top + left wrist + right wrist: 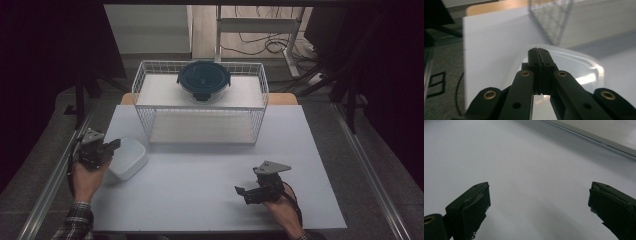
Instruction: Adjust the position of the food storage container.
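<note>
One white plastic container (127, 158) is sitting on the table (210, 180), near the table's 9 o'clock edge. It is a low, squarish tub with round corners and no lid on it. The left claw (113, 145) is at its 9 o'clock side. In the left gripper view the two jaws are pressed flat together over the container's near rim (564, 53), and I cannot tell if the thin rim is pinched between them or if they are only hanging above it.

The tub is looking light and empty. Its walls are looking thin and smooth, so they may bend a little and slip in a grip. A good place to take hold is the rim on the near side, one jaw inside and one outside, biting deep so the tub is not tipping.

The right claw (241, 193) is resting low at the table's 5 o'clock part, with its jaws spread wide and nothing in them.

At 12 o'clock a white wire rack (200, 102) is standing, and a round glass container with a dark blue lid (203, 80) is sitting on its top shelf.
</note>
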The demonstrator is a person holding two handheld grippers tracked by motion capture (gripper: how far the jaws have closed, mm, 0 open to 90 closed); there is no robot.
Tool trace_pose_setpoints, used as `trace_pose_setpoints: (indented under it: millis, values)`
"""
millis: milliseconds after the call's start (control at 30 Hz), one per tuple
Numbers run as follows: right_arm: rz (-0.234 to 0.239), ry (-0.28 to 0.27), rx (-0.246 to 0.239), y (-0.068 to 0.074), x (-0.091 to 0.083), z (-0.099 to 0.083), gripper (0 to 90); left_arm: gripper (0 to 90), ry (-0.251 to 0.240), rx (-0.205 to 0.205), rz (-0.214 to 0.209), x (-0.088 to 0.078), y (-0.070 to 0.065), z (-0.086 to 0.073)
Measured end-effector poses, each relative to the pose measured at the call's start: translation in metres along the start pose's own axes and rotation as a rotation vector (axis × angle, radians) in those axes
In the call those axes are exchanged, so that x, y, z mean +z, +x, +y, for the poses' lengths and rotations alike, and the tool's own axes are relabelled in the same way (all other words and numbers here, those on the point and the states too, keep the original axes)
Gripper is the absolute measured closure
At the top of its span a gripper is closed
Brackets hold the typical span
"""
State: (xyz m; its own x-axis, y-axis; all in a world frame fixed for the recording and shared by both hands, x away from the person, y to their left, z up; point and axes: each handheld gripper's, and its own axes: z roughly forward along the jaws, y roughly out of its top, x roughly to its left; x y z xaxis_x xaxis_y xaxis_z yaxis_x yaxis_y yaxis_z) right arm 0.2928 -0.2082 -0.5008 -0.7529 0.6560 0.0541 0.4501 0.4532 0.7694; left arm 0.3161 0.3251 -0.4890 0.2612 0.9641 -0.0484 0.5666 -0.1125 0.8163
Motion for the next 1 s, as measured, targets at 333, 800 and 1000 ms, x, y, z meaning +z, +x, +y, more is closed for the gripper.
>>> trace_pose_setpoints:
  millis: [333, 800, 1000]
  values:
    - [0.0, 0.002, 0.008, -0.002, -0.001, 0.001, 4.7, 90.0, 0.078, -0.047, 0.064, 0.017, 0.028, -0.011]
    - [0.008, 0.017, -0.005, 0.0, -0.001, 0.0, 4.9, 90.0, 0.107, -0.02, -0.093, 0.017, -0.009, -0.014]
    - [0.004, 0.026, -0.014, 0.001, 0.0, 0.0, 5.0, 90.0, 0.097, -0.008, -0.132, 0.017, -0.032, -0.016]
